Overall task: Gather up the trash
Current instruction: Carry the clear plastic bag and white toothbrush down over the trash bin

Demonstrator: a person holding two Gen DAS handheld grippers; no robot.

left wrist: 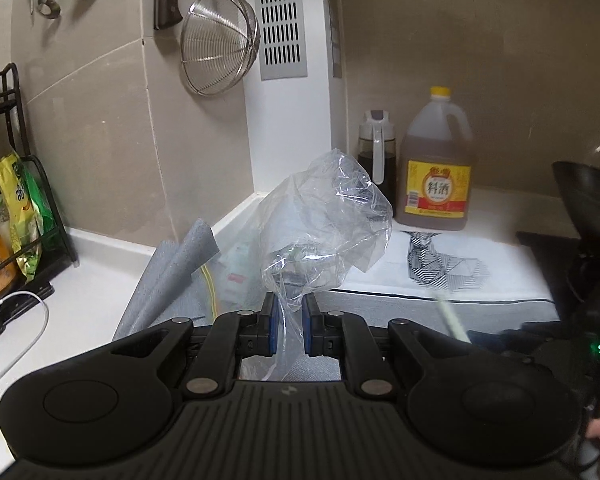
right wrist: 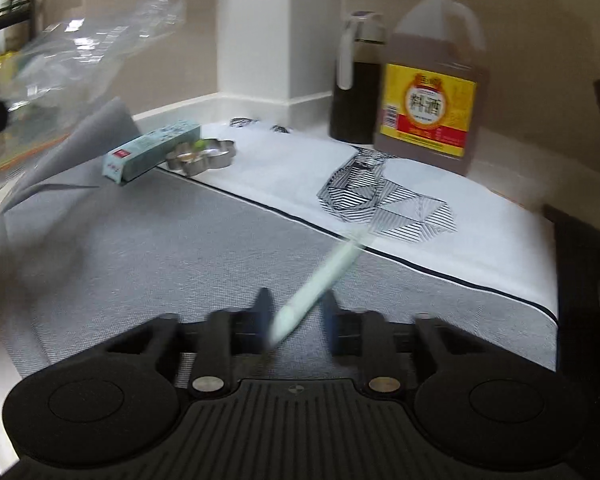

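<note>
On the left, we hold the clear plastic bag [left wrist: 328, 220] raised above the bench [left wrist: 100, 252], pinched in our left hand-held gripper [left wrist: 288, 320]. Still to collect: the teal carton [right wrist: 152, 150], print unreadable. Our right hand-held gripper [right wrist: 296, 316] seems to hold a pale green stick [right wrist: 320, 288]. The jug [right wrist: 432, 76] reads 料酒.

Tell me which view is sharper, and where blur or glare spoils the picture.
Left wrist view: sharp overall, glare streaks on the clear plastic bag held in the left tongs, walls bowed by fisheye. Right wrist view: motion-blurred throughout, worst on the right tongs and the pale green stick between them.
</note>
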